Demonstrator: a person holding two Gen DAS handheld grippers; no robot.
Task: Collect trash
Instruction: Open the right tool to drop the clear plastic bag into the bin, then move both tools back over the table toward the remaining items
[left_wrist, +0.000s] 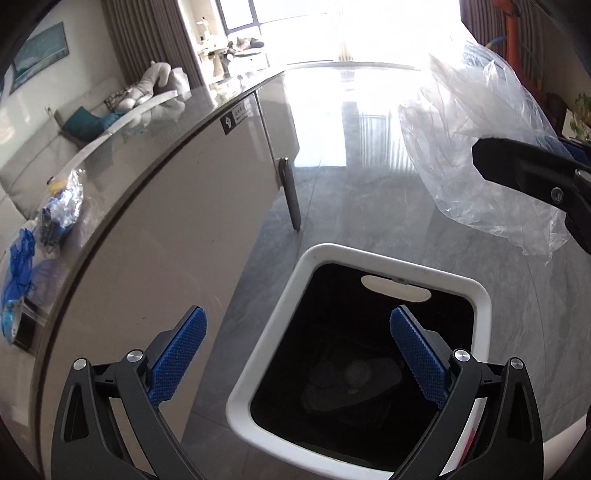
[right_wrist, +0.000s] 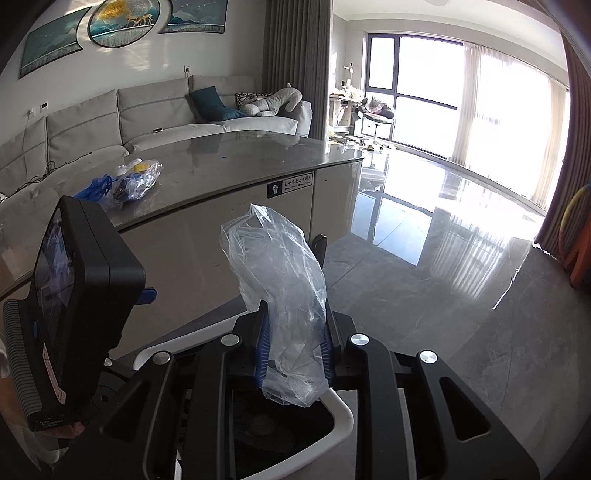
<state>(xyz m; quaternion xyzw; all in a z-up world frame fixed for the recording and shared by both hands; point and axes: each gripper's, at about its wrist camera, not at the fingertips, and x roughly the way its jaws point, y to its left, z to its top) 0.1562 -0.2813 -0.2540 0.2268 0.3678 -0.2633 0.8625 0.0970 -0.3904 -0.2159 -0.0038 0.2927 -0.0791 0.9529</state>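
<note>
A white-rimmed trash bin with a dark inside stands on the floor beside the table. My left gripper is open and empty just above the bin's mouth. My right gripper is shut on a crumpled clear plastic bag, held above the bin's rim. The bag and the right gripper's black arm show at the upper right of the left wrist view. More trash lies on the table: a clear wrapper with blue and yellow bits and a blue glove.
The grey table top has a beige side panel close to the bin's left. A black table leg stands beyond the bin. Glossy grey floor spreads to the right. A grey sofa stands behind the table.
</note>
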